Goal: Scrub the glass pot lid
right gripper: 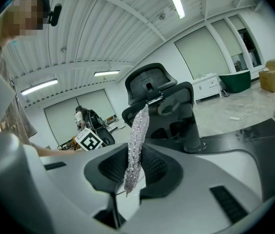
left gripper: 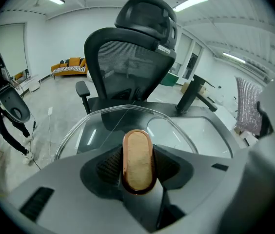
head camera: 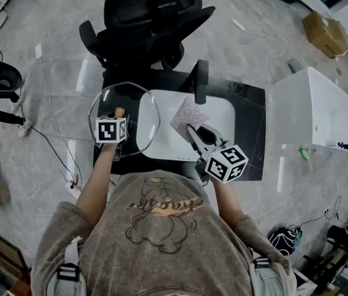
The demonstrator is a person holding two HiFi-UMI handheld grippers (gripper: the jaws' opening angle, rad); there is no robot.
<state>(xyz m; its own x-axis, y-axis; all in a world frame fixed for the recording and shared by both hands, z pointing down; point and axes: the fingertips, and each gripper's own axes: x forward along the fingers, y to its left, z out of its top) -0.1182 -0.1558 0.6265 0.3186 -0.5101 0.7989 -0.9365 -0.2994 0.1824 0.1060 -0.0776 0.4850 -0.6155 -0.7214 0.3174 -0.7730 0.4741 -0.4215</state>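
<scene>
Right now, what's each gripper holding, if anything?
Left gripper: closed on the handle of the glass pot lid.
Right gripper: closed on the silvery scrubbing cloth.

Hand-held gripper [right gripper: 135,168] pinching scrub cloth [right gripper: 137,138] (silvery, upright), chair [right gripper: 153,87] behind

The lid [left gripper: 103,130] is clear glossy glass, its knob [left gripper: 138,161] matt, wood-like, the cloth [head camera: 189,117] rough glittery mesh.

head view looks steeply down, gripper views close along own jaws, all share black chair [head camera: 152,11]
</scene>
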